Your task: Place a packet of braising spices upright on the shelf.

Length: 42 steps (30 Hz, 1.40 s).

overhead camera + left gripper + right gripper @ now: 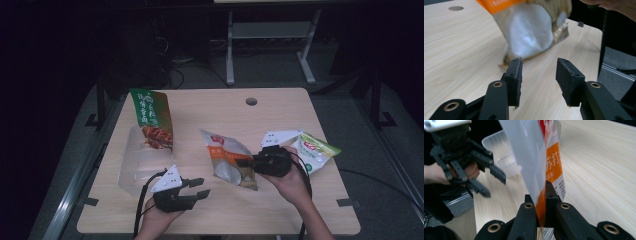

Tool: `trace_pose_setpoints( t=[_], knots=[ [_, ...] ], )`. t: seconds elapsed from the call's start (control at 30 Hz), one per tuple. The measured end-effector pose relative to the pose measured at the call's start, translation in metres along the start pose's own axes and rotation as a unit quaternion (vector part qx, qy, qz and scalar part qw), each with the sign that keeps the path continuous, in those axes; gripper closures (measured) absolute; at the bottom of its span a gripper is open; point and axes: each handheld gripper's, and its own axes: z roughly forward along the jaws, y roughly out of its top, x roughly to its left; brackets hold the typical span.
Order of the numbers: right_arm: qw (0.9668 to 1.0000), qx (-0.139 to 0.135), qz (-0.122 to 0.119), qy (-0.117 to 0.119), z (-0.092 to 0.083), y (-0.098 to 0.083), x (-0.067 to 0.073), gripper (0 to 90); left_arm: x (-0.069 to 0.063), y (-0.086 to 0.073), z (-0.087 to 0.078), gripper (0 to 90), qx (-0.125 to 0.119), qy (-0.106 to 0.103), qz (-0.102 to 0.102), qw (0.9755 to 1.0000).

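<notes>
An orange and white snack bag (227,160) is tilted up off the wooden table (210,210) at the middle. My right gripper (242,162) is shut on its right edge; the right gripper view has the bag's film (536,152) pinched between the jaws of that gripper (541,192). My left gripper (201,187) is open near the front edge, just left of the bag. Its jaws (539,67) have nothing between them, and the bag's lower corner (531,30) lies a little beyond their tips. The same open gripper (494,186) appears at the left of the right gripper view.
A green and brown snack bag (152,120) stands at the back end of a clear plastic container (135,165) on the left. A green and white bag (315,150) lies at the right edge, behind my right hand. A cable hole (251,101) is at the far side.
</notes>
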Motion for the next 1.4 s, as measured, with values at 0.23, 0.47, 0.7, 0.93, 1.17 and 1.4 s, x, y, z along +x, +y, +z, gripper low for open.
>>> trace_pose_setpoints(
  t=[0.23,0.47,0.7,0.93,1.17,1.4],
  knots=[
    [0.9999,-0.006,-0.005,0.007,0.002,0.017,-0.002,90.0,-0.006,-0.001,-0.002,46.7,0.008,-0.015,0.005,0.9998],
    [0.9996,-0.007,-0.019,0.022,0.014,0.046,-0.001,90.0,-0.01,-0.001,-0.005,43.0,0.002,-0.027,0.015,0.9995],
    [0.999,-0.009,-0.027,0.036,0.026,0.069,0.0,90.0,-0.011,-0.004,-0.006,40.5,0.007,-0.029,0.02,0.9993],
    [0.9981,-0.007,-0.04,0.047,0.043,0.089,0.0,90.0,-0.013,-0.005,-0.007,38.0,-0.003,-0.035,0.014,0.9993],
    [0.9974,-0.006,-0.045,0.056,0.059,0.105,0.004,90.0,-0.015,-0.007,-0.008,37.6,0.01,-0.038,0.028,0.9988],
    [0.9964,-0.005,-0.052,0.067,0.076,0.12,0.01,90.0,-0.018,-0.008,-0.008,37.4,0.01,-0.036,0.03,0.9989]
  ],
)
